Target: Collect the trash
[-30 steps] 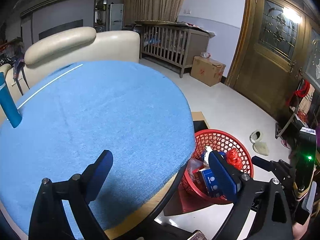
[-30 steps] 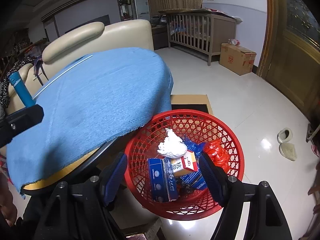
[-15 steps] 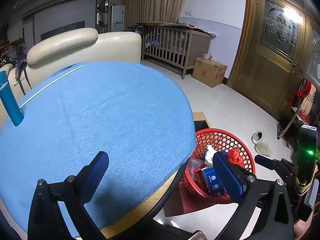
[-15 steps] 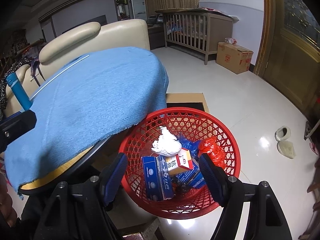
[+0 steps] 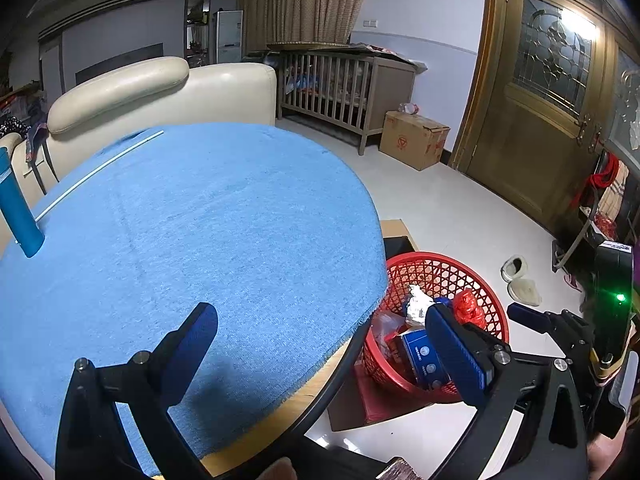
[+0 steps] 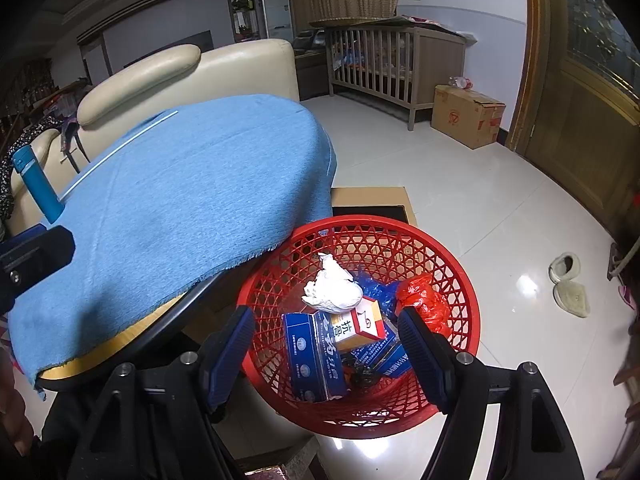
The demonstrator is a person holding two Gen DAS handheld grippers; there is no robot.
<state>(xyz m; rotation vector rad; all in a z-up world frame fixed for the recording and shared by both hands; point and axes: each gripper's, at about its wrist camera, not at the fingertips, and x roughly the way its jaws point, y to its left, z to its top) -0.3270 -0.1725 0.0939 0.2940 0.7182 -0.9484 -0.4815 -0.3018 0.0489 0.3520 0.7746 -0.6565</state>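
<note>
A red mesh basket (image 6: 460, 276) stands on the floor beside the round table; it also shows in the left wrist view (image 5: 486, 292). It holds a crumpled white tissue (image 6: 334, 288), a blue box (image 6: 312, 350), a red-and-white box (image 6: 362, 324) and a red bag (image 6: 422, 302). My right gripper (image 6: 326, 338) is open and empty above the basket. My left gripper (image 5: 320, 336) is open and empty over the table's near edge, above the blue cloth (image 5: 192, 216).
A blue bottle (image 5: 18, 212) stands at the table's left. A cream sofa (image 5: 160, 92) is behind the table. A cardboard box (image 5: 414, 140), a crib (image 5: 344, 80), a wooden door (image 5: 532, 100) and slippers (image 5: 520, 280) are around the tiled floor.
Both grippers have drawn slightly up and back; the basket sits a little lower in the left wrist view. Both stay open and empty.
</note>
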